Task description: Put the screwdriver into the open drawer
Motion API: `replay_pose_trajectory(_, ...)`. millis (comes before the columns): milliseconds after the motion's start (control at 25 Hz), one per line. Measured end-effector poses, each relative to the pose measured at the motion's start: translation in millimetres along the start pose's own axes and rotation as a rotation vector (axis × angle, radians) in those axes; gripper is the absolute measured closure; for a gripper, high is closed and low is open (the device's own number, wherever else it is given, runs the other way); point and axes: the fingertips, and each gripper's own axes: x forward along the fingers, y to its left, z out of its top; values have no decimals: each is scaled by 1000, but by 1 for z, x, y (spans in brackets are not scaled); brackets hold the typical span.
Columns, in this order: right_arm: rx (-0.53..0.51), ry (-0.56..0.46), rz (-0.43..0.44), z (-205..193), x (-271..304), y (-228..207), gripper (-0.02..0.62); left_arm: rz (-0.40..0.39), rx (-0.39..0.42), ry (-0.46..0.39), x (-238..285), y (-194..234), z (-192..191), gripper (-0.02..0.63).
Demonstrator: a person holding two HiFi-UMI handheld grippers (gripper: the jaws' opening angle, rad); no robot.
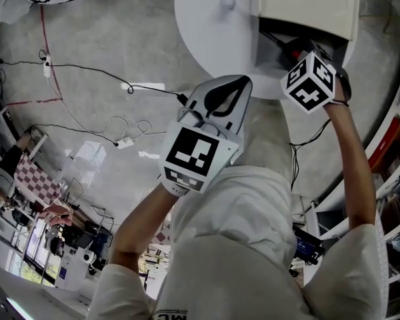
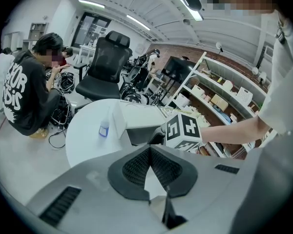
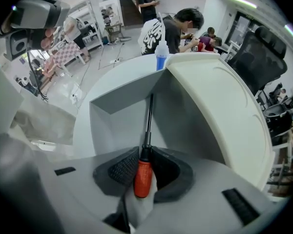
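Observation:
The screwdriver (image 3: 142,175) has a red handle and a thin black shaft. My right gripper (image 3: 142,152) is shut on the handle, and the shaft points down into the open grey drawer (image 3: 112,123). In the head view the right gripper (image 1: 299,53) reaches into that drawer (image 1: 275,37) under the cream cabinet top (image 1: 307,5), and its jaws are mostly hidden there. My left gripper (image 1: 223,99) hangs shut and empty over the floor, just off the round white table (image 1: 207,25). In its own view the left gripper (image 2: 150,150) has its pads pressed together.
A small blue-capped bottle (image 3: 161,57) stands on the table beside the cabinet. Cables and a power strip (image 1: 123,142) lie on the floor to the left. Shelving (image 1: 387,172) runs along the right side. Seated people and an office chair (image 2: 105,65) are beyond the table.

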Motion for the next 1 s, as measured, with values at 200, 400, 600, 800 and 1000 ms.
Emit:
replay_pose_trajectory(200, 23, -28, 17, 7, -3, 4, 443, 5, -2, 5, -5, 1, -3, 597)
replay_pose_trajectory(400, 16, -37, 2, 12, -8, 3, 440, 3, 3, 7, -4, 2, -3, 596)
replay_pose_trajectory(600, 56, -66, -8, 16, -17, 1, 441, 5, 18, 4, -7, 1, 0, 595)
replay_pose_trajectory(800, 91, -110, -41, 17, -37, -1, 482, 11, 48, -14, -20, -5, 14, 595)
replay_pose_trajectory(1000, 141, -144, -42, 5, -64, 7, 511, 10, 67, -23, -30, -21, 21, 596)
